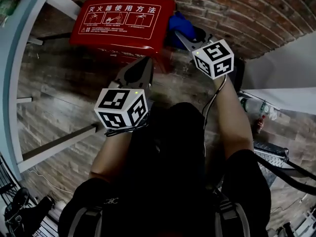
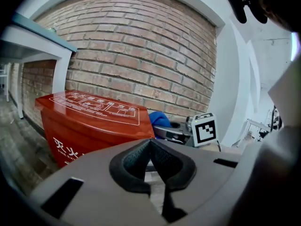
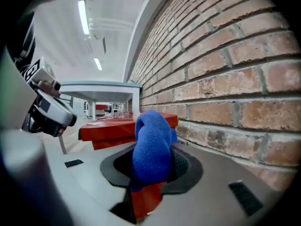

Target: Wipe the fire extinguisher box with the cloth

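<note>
The red fire extinguisher box point(image 1: 123, 23) stands on the floor against the brick wall, its white-printed lid facing up. My right gripper point(image 1: 186, 39) is shut on a blue cloth point(image 1: 178, 27), held just off the box's right end and near the wall. In the right gripper view the cloth point(image 3: 151, 145) bulges up between the jaws, and the box point(image 3: 113, 128) lies beyond it. My left gripper point(image 1: 143, 68) hovers in front of the box's near side; its dark pads point(image 2: 136, 161) meet at the tip with nothing between them. The box point(image 2: 94, 121) fills that view's left.
The brick wall point(image 3: 225, 79) runs close along my right gripper's side. A pale blue table frame point(image 1: 19, 58) stands left of the box. Bottles point(image 1: 254, 107) and a wire rack sit at the right, and shoes point(image 1: 19, 201) lie at the lower left.
</note>
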{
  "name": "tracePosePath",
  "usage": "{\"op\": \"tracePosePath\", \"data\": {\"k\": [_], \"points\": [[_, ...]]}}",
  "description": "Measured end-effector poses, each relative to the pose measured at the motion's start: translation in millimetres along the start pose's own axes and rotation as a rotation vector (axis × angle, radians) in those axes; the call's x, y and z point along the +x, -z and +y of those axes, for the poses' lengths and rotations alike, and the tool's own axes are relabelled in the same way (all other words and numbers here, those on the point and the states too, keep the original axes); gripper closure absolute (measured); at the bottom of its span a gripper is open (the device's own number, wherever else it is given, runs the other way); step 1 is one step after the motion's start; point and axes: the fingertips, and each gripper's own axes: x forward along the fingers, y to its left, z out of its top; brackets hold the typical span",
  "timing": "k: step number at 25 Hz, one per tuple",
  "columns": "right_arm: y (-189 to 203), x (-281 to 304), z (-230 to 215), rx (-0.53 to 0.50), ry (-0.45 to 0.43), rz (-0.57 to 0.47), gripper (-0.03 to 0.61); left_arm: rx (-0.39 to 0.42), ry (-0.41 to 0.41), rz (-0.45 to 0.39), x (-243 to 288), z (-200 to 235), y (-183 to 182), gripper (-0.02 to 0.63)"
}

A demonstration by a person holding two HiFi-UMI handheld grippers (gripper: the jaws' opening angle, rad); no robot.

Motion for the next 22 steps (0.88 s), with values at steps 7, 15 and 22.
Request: {"op": "tracePosePath", "data": {"k": [7, 15, 22], "points": [[-8.4, 26.5, -11.5, -0.029, -0.03, -0.038, 0.453, -0.009, 0.02, -0.001, -4.1, 9.3, 8.5, 0.606], [15.7, 48.1, -26.9, 0.156, -0.072, -0.105, 0.453, -0.061, -0.022, 0.05, -2.7, 25.4, 47.1, 0.606], [42.1, 58.0, -39.6, 0.355, -0.044, -0.156, 0.453, -0.032, -0.077, 0.074, -5.0, 37.2, 63.2, 0.606]]}}
